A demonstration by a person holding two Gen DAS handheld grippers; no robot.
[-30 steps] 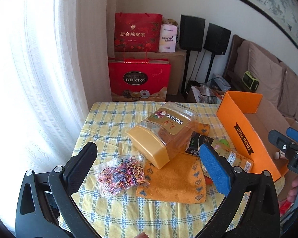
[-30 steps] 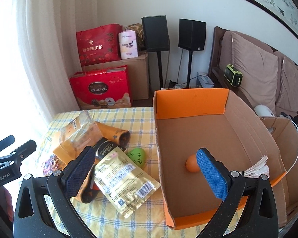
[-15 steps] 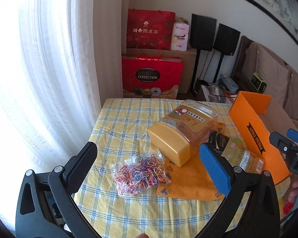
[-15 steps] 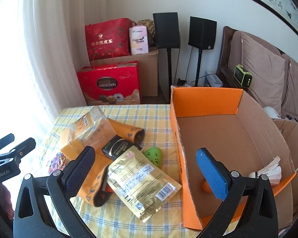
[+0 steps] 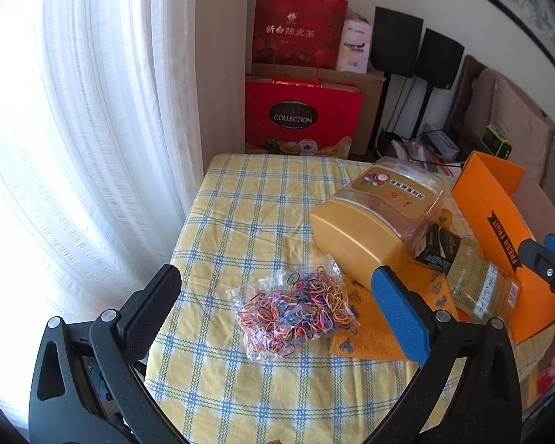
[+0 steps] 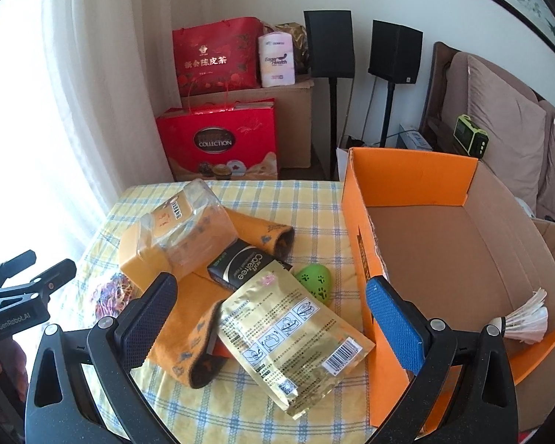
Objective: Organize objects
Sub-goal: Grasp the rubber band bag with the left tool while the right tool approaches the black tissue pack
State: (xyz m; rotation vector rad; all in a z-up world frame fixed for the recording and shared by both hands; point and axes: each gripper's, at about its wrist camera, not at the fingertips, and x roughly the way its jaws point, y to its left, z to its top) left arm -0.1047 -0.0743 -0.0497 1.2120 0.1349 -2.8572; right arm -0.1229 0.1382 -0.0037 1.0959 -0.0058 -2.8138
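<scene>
Step in hand, by my reading: between picks, loose items on tabletop [image 5: 240, 222] awaiting transfer to orange box [image 6: 407, 170].
Box at right edge of tabletop, holds shuttlecock [image 6: 529, 318]; near floor hidden by wall.
Jar [image 5: 373, 218] lies on side on orange cloth [image 5: 366, 318].
Gold pouch [image 6: 292, 333] overlaps cloth.
Rubber-band bag [image 5: 296, 310] ahead of left claw [image 5: 277, 307]: released, empty; next move likely lower, straddle bag.
Right claw [image 6: 270, 318]: released, empty, over pouch.

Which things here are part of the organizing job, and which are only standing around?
Job:
bag of rubber bands
clear jar
gold pouch
black packet
green egg
orange cloth
orange box
shuttlecock

Not the job:
red gift bags
speakers
sofa cushions
</scene>
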